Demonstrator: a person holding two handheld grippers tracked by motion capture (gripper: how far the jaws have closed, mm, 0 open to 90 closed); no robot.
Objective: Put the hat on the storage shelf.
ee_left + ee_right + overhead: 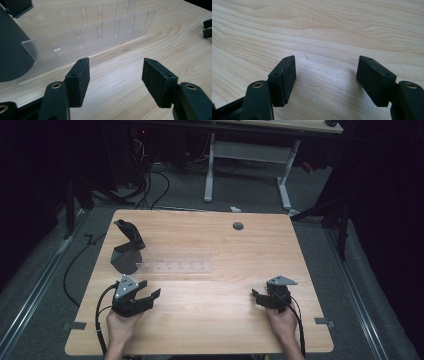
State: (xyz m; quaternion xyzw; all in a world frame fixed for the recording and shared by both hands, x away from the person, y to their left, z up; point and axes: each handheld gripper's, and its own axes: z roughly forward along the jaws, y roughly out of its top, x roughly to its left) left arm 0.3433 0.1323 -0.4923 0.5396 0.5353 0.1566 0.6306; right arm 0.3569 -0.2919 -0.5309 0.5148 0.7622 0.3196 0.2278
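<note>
No legible markings. Left gripper (150,296) released, aimed at clear slotted rack (172,266) at 1 o'clock; right gripper (256,296) released, low over bench (210,320).

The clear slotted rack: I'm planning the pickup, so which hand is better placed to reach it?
Left, probably. The left gripper sits just below the clear slotted rack, open and aimed at it in its own view. The right gripper rests apart, facing bare table.

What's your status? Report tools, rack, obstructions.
Left tool open, nothing held. Right tool open, nothing held. Clear slotted rack ahead of left tool, untouched. Dark stand at rack's left end.
</note>
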